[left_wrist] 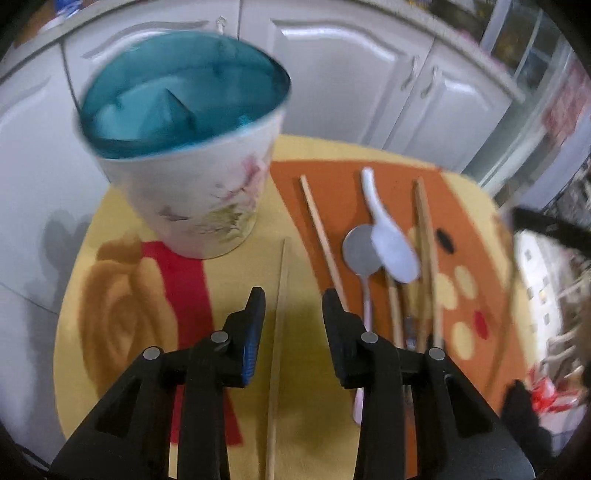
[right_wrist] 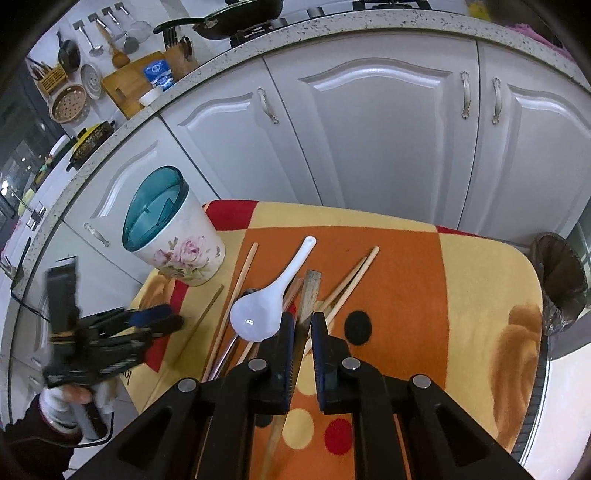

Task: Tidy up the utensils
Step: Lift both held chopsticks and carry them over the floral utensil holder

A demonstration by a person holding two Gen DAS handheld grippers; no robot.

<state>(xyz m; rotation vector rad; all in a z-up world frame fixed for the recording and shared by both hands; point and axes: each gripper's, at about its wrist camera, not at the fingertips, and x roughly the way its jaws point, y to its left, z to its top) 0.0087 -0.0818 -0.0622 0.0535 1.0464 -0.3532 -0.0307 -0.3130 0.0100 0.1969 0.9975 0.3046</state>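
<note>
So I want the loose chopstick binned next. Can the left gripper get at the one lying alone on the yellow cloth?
Probably yes. The left gripper is open and the lone chopstick runs between its fingers, apart from the other utensils. Nothing lies over it, and the flowered bucket stands clear behind.

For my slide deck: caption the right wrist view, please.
Right gripper clamps a flat stick above the white spoon and chopsticks, floral bucket beyond.

White cabinet doors [right_wrist: 376, 122], speckled countertop [right_wrist: 332, 26] — frying pan [right_wrist: 236, 18], wastebasket [right_wrist: 561, 280]
</note>
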